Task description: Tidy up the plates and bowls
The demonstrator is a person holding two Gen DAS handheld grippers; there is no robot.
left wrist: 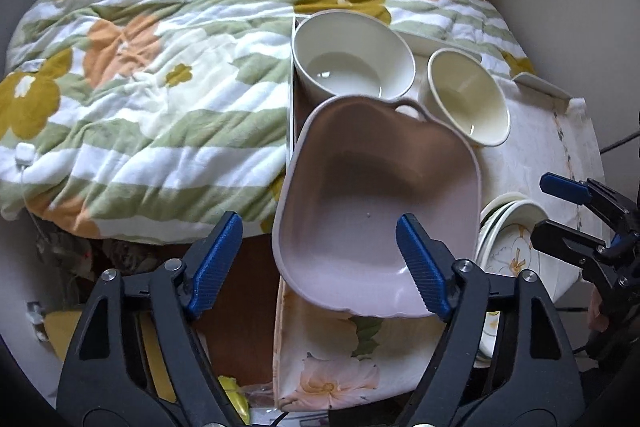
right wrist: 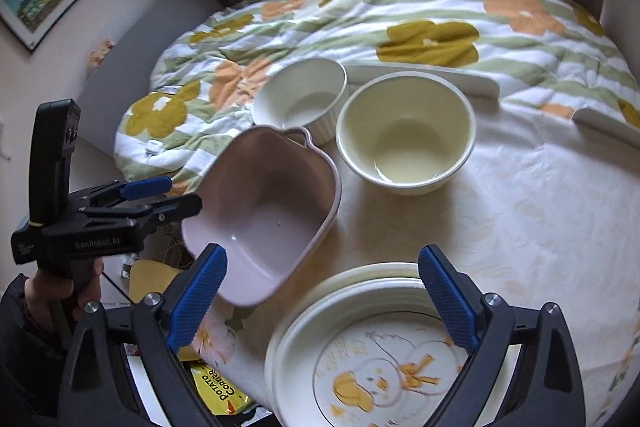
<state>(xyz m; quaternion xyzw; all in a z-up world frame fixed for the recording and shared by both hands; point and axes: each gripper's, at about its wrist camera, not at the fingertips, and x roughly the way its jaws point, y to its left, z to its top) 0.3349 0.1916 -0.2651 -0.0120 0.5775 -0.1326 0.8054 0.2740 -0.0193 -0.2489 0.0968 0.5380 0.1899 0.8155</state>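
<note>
A pink bowl with small handles (left wrist: 376,211) (right wrist: 264,211) lies tilted at the table's left edge and partly overhangs it. My left gripper (left wrist: 320,261) (right wrist: 176,195) is open, with one finger over the bowl's inside, the other outside its left wall, and neither pad touching. Behind it stand a white ribbed ramekin (left wrist: 352,55) (right wrist: 300,99) and a cream bowl (left wrist: 468,95) (right wrist: 404,131). My right gripper (right wrist: 324,301) (left wrist: 560,213) hangs open and empty above a stack of plates (right wrist: 384,367) (left wrist: 508,247) with a duck drawing.
The table (right wrist: 520,227) wears a pale floral cloth. A flowered quilt (left wrist: 160,67) covers the bed behind and to the left. Two flat white dishes (right wrist: 420,75) (right wrist: 608,123) lie at the table's far side. A snack bag (right wrist: 216,387) lies below the table edge.
</note>
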